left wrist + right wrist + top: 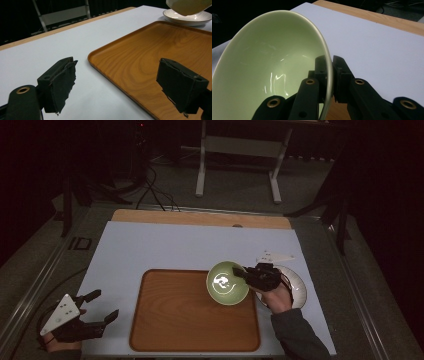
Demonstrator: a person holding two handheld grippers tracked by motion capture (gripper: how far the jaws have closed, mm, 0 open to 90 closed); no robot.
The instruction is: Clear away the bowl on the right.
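A pale green bowl [227, 282] hangs above the right edge of the wooden tray [175, 320], held by its rim. My right gripper [245, 274] is shut on that rim; in the right gripper view one jaw lies inside the green bowl [262, 72] and the other outside, with the right gripper [331, 72] pinching the wall. A white plate [297, 287] lies on the mat right of the tray, partly under the right hand. My left gripper [102, 306] stands open at the mat's front left corner, nothing between its jaws; the left gripper [116, 85] faces the tray [150, 55].
A light mat [170, 245] covers the wooden table [200, 217]. The white plate [187, 17] and the bowl's underside [187, 6] show far off in the left gripper view. Dark floor, cables and a metal stand [240, 150] lie beyond the table.
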